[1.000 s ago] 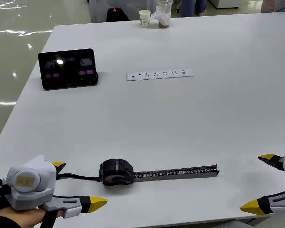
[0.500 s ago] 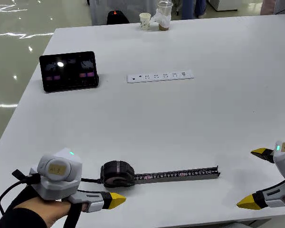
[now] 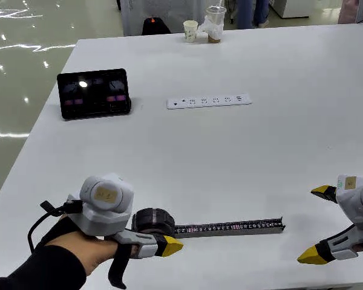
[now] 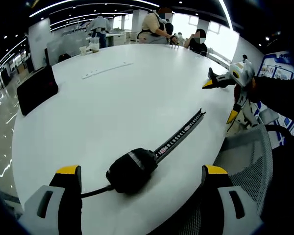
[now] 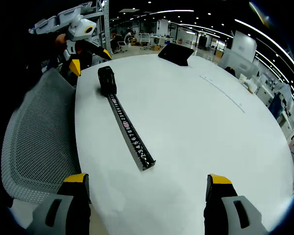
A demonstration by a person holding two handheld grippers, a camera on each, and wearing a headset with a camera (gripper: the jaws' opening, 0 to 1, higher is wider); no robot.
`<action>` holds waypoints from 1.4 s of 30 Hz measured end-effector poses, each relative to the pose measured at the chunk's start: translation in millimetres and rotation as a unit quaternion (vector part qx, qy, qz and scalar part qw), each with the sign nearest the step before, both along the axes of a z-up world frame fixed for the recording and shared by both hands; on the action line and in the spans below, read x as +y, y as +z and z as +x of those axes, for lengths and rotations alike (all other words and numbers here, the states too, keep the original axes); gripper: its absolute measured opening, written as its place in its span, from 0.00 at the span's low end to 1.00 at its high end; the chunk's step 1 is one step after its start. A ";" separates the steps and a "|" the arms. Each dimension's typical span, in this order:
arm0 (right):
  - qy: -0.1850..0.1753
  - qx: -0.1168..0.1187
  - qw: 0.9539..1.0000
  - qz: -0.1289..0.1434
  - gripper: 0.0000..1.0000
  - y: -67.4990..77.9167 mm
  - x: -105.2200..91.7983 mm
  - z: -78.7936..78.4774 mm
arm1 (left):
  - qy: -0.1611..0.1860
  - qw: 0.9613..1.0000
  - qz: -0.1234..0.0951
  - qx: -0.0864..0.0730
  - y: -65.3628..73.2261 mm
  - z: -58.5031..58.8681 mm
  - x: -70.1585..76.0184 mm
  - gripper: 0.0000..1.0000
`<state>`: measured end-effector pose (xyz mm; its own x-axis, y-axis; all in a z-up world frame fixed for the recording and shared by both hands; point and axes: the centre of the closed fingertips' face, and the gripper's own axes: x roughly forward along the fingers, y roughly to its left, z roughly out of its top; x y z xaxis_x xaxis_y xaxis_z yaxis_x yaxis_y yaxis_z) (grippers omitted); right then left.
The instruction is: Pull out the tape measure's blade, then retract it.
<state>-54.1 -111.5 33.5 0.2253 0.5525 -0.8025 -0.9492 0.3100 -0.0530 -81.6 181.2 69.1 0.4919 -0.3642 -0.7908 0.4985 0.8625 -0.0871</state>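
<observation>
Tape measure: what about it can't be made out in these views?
Head view: the left gripper covers the near side of the case.
Head view: the blade markings are too small to read.
Left gripper view: the strap has its end hidden behind a jaw.

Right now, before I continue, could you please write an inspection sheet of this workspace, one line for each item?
Surface: white table, nothing spilled seen.
Job's things: tape measure case near the front edge, blade pulled out and lying flat.
Clutter: tablet, power strip, two cups at the far edge.
Grippers: left tongs open, one on each side of the case; right tongs open, apart from the blade's tip.
Cables: black strap on the case; black cable behind the left tongs.
Surroundings: shiny floor, mesh chair, people beyond the table.
</observation>
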 end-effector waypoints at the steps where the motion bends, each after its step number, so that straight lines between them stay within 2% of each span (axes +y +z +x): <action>1: 0.006 -0.004 1.000 0.000 0.99 -0.9 1.4 0.9 | 0.013 1.000 0.016 0.007 -3.1 1.6 3.8 0.99; 2: 0.006 -0.001 1.000 0.000 0.99 -2.0 2.0 1.7 | 0.013 0.999 0.029 0.014 -5.5 0.6 5.7 0.99; 3: 0.006 0.000 1.000 -0.001 0.99 -2.4 3.4 2.4 | 0.006 0.999 0.036 0.015 -6.7 0.3 4.5 0.99; 4: 0.010 -0.001 1.000 -0.003 0.99 -2.6 5.0 3.1 | 0.005 0.999 0.034 0.011 -6.2 1.2 0.1 0.99; 8: 0.019 0.004 1.000 -0.010 0.99 -4.7 10.9 2.5 | 0.018 0.999 0.030 0.016 -5.8 2.0 -6.1 0.99; 9: 0.025 0.006 1.000 -0.014 0.99 -6.2 11.6 3.6 | 0.024 0.999 0.025 0.002 -2.2 5.9 -9.6 0.99; 11: 0.037 0.008 0.999 -0.022 0.99 -8.0 13.0 4.2 | 0.027 0.999 0.030 -0.007 1.1 7.7 -12.1 0.99; 13: 0.042 0.009 0.999 -0.029 0.99 -10.1 14.0 5.6 | 0.028 0.999 0.027 -0.026 7.0 12.3 -16.8 0.99; 15: 0.045 0.014 0.998 -0.032 0.99 -11.7 16.1 7.5 | 0.044 0.999 0.013 -0.027 8.8 13.8 -20.8 0.99; 16: 0.049 0.015 0.998 -0.032 0.99 -11.8 17.9 7.9 | 0.054 0.998 -0.001 -0.021 7.9 13.6 -23.5 0.99; 17: 0.051 0.015 0.998 -0.032 0.99 -12.2 18.8 8.3 | 0.065 0.998 -0.005 -0.020 8.1 14.2 -24.2 0.99; 18: 0.053 0.016 0.998 -0.033 0.99 -12.5 19.7 8.5 | 0.064 0.998 -0.003 -0.027 9.5 16.1 -24.2 0.99; 19: 0.057 0.018 0.998 -0.034 0.99 -12.8 21.3 8.2 | 0.081 0.996 -0.012 -0.045 14.7 21.6 -25.8 0.99; 21: 0.062 0.021 0.997 -0.037 0.99 -14.1 22.7 7.8 | 0.109 0.992 -0.032 -0.051 19.2 23.9 -29.0 0.99; 23: 0.070 0.019 0.997 -0.037 0.99 -14.3 24.0 7.5 | 0.130 0.989 -0.038 -0.063 22.8 26.9 -29.1 0.99; 24: 0.073 0.020 0.996 -0.038 0.99 -14.6 24.9 7.5 | 0.140 0.987 -0.043 -0.064 24.2 26.9 -30.7 0.99; 26: 0.074 0.022 0.996 -0.040 0.99 -15.2 25.4 8.6 | 0.154 0.983 -0.040 -0.088 29.7 31.2 -29.2 0.99; 28: 0.076 0.021 0.996 -0.041 0.99 -15.2 25.9 9.7 | 0.156 0.982 -0.044 -0.098 32.3 31.1 -32.3 0.99; 29: 0.077 0.022 0.996 -0.042 0.99 -15.3 26.2 10.6 | 0.164 0.979 -0.049 -0.108 33.6 32.0 -32.9 0.99; 30: 0.078 0.022 0.996 -0.042 0.99 -15.6 26.5 10.9 | 0.169 0.978 -0.045 -0.110 32.4 31.8 -31.7 0.99; 32: 0.084 0.023 0.995 -0.043 0.99 -16.9 27.6 11.5 | 0.182 0.974 -0.037 -0.127 31.3 33.3 -27.2 0.99; 36: 0.100 0.020 0.994 -0.049 0.99 -17.1 30.8 10.8 | 0.201 0.969 -0.044 -0.136 25.7 33.4 -21.2 0.99; 38: 0.104 0.020 0.993 -0.049 0.99 -17.3 32.0 10.8 | 0.212 0.966 -0.041 -0.145 24.4 34.6 -15.4 0.99; 40: 0.110 0.019 0.993 -0.050 0.99 -17.5 33.8 11.8 | 0.227 0.961 -0.050 -0.147 22.2 34.8 -11.1 0.99; 42: 0.115 0.018 0.992 -0.049 0.99 -17.1 36.1 11.9 | 0.229 0.961 -0.045 -0.151 18.7 33.2 -9.0 0.99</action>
